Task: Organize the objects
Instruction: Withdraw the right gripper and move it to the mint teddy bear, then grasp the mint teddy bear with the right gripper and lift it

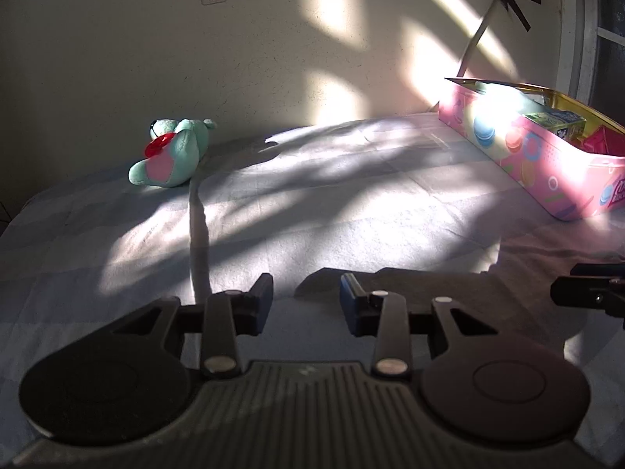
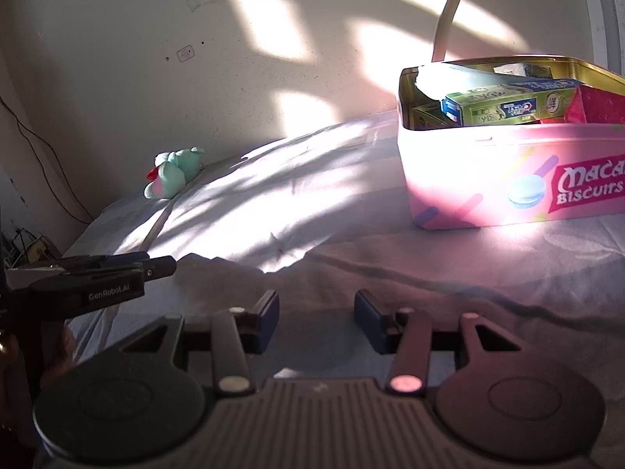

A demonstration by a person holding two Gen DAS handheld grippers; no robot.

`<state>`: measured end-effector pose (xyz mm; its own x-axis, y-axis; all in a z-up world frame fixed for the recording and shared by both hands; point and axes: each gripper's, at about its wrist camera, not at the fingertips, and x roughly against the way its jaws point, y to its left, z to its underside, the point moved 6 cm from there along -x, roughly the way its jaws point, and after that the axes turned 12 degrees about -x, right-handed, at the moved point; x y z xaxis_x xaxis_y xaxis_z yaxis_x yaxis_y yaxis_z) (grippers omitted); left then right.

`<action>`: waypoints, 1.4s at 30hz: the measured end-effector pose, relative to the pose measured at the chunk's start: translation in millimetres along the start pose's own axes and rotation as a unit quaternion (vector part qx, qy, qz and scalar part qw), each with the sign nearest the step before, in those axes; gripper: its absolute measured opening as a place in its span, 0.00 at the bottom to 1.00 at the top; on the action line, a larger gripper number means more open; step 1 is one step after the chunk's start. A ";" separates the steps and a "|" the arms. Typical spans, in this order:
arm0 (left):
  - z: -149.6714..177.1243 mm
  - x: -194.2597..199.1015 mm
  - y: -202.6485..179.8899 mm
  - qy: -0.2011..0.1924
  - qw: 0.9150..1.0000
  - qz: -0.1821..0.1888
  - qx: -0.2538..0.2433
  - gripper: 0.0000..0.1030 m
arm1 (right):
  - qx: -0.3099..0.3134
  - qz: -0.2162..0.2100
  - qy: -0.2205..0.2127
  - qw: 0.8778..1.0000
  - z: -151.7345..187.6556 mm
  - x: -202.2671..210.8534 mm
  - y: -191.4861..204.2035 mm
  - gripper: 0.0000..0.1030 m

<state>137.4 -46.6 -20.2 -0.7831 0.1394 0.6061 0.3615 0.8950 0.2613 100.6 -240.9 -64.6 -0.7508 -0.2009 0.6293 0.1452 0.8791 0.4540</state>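
The left tool [image 1: 306, 299] sits low over the cloth-covered table [image 1: 312, 203] with its two fingers spread apart and nothing between them; it is released. The right tool [image 2: 317, 318] is in the same condition: fingers apart, gap empty, released, hovering just above the cloth. In the right wrist view the left tool appears at the left edge as a dark body marked "GenRobot.AI", level with the right tool and beside it. A teal plush toy [image 1: 172, 152] lies on its side at the far left of the table, close to the wall [image 1: 195, 58], with a pink belly patch and a red bow at its neck; it is well apart from both tools. A pink biscuit tin [image 2: 508, 179], open at the top and printed with macaron shapes and the word "Biscuits", stands at the far right of the table, near the right tool and well apart from the plush toy. Inside the tin lie a green toothpaste box [image 2: 504, 107], resting across the opening, a red packet [image 2: 597, 107] at its right end, and further cartons behind, partly hidden. Strong sunlight patches fall across the cloth, the wall and the near corner of the tin.
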 end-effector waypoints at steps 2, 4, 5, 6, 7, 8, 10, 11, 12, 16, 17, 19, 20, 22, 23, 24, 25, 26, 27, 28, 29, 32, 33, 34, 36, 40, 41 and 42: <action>4.1 -3.4 12.7 0.003 1.000 -0.007 0.007 0.39 | 0.009 -0.005 0.009 1.000 0.7 -8.6 12.3 0.44; 7.8 -6.0 25.3 0.007 1.000 -0.016 0.015 0.39 | 0.016 -0.011 0.019 1.000 1.5 -17.3 22.8 0.44; 9.7 -7.5 31.9 0.008 1.000 -0.020 0.019 0.39 | 0.021 -0.013 0.024 0.999 2.3 -23.3 30.7 0.44; 11.1 -8.7 37.2 0.010 0.999 -0.024 0.022 0.39 | 0.027 -0.015 0.026 0.999 2.6 -27.8 37.3 0.44; 13.4 -10.9 45.5 0.013 0.999 -0.031 0.027 0.39 | 0.032 -0.017 0.029 0.999 2.9 -31.2 42.6 0.44; 15.4 -11.9 51.4 0.015 0.999 -0.035 0.031 0.39 | 0.038 -0.021 0.034 0.998 3.0 -37.1 50.2 0.44; 19.1 -14.8 64.4 0.019 0.998 -0.042 0.041 0.39 | 0.046 -0.027 0.043 0.998 4.1 -46.3 62.1 0.44; 20.7 -16.1 71.0 0.020 0.998 -0.046 0.047 0.40 | 0.051 -0.029 0.045 0.997 4.4 -50.8 68.2 0.44; 21.9 -17.4 77.7 0.021 0.997 -0.048 0.053 0.40 | 0.056 -0.030 0.048 0.997 4.6 -54.6 73.7 0.44; 23.7 -18.9 95.7 0.018 0.996 -0.066 0.064 0.47 | 0.072 -0.041 0.060 0.995 5.5 -71.7 98.0 0.44; 23.9 -19.6 99.1 0.018 0.995 -0.072 0.064 0.47 | 0.077 -0.043 0.063 0.994 5.9 -76.8 104.5 0.44; 26.0 -23.2 111.1 0.022 0.994 -0.076 0.076 0.47 | 0.086 -0.045 0.066 0.993 5.9 -84.6 114.4 0.44; 27.5 -23.9 116.8 0.024 0.993 -0.079 0.084 0.47 | 0.093 -0.045 0.066 0.992 5.8 -89.8 121.2 0.44; 30.0 -27.1 127.7 0.024 0.991 -0.090 0.096 0.47 | 0.100 -0.050 0.070 0.991 4.6 -98.4 131.4 0.44; 31.4 -27.6 132.6 0.023 0.990 -0.099 0.099 0.47 | 0.102 -0.052 0.072 0.991 3.6 -102.2 135.9 0.44; 33.2 -27.4 137.9 0.023 0.988 -0.112 0.102 0.47 | 0.106 -0.054 0.075 0.990 2.5 -107.2 141.4 0.44; 35.2 -27.3 143.6 0.023 0.986 -0.124 0.107 0.47 | 0.110 -0.056 0.078 0.989 0.6 -112.9 146.8 0.44; 37.5 -27.2 149.0 0.024 0.984 -0.131 0.117 0.47 | 0.115 -0.057 0.080 0.989 -1.9 -119.2 152.5 0.44; 40.3 -26.9 156.1 0.026 0.982 -0.133 0.133 0.47 | 0.120 -0.057 0.081 0.988 -4.7 -126.1 158.6 0.44; 44.1 -25.2 164.6 0.027 0.978 -0.134 0.157 0.47 | 0.123 -0.058 0.080 0.987 -9.0 -133.6 165.3 0.44; 46.5 -23.6 169.6 0.028 0.976 -0.135 0.171 0.46 | 0.123 -0.062 0.076 0.988 -14.6 -140.5 172.8 0.44; 50.4 -19.6 179.6 0.025 0.970 -0.142 0.195 0.46 | 0.110 -0.086 0.051 0.989 -38.8 -161.6 199.1 0.47; 51.2 -19.9 181.0 0.025 0.969 -0.140 0.200 0.46 | 0.101 -0.092 0.038 0.990 -48.6 -169.1 207.3 0.52; 51.4 -20.6 181.8 0.025 0.969 -0.137 0.203 0.47 | 0.093 -0.094 0.029 0.991 -56.2 -175.2 213.1 0.53; 50.8 -20.6 182.5 0.024 0.969 -0.133 0.207 0.47 | 0.079 -0.097 0.016 0.992 -73.3 -195.7 226.4 0.54; 50.2 -19.9 185.0 0.021 0.968 -0.120 0.218 0.48 | 0.052 -0.072 0.025 0.996 -88.8 -239.2 233.4 0.54; 50.4 -19.9 186.3 0.020 0.968 -0.118 0.221 0.48 | 0.045 -0.063 0.031 0.996 -90.4 -248.7 231.8 0.52; 50.4 -19.9 187.2 0.019 0.968 -0.117 0.223 0.48 | 0.035 -0.075 0.043 0.996 -91.3 -255.7 230.4 0.45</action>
<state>195.2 139.5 -21.3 -0.7944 -0.0975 0.5995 -0.0847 0.9952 0.0497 384.8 -26.4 -63.3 -0.7026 -0.3661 0.6102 -0.0117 0.8633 0.5045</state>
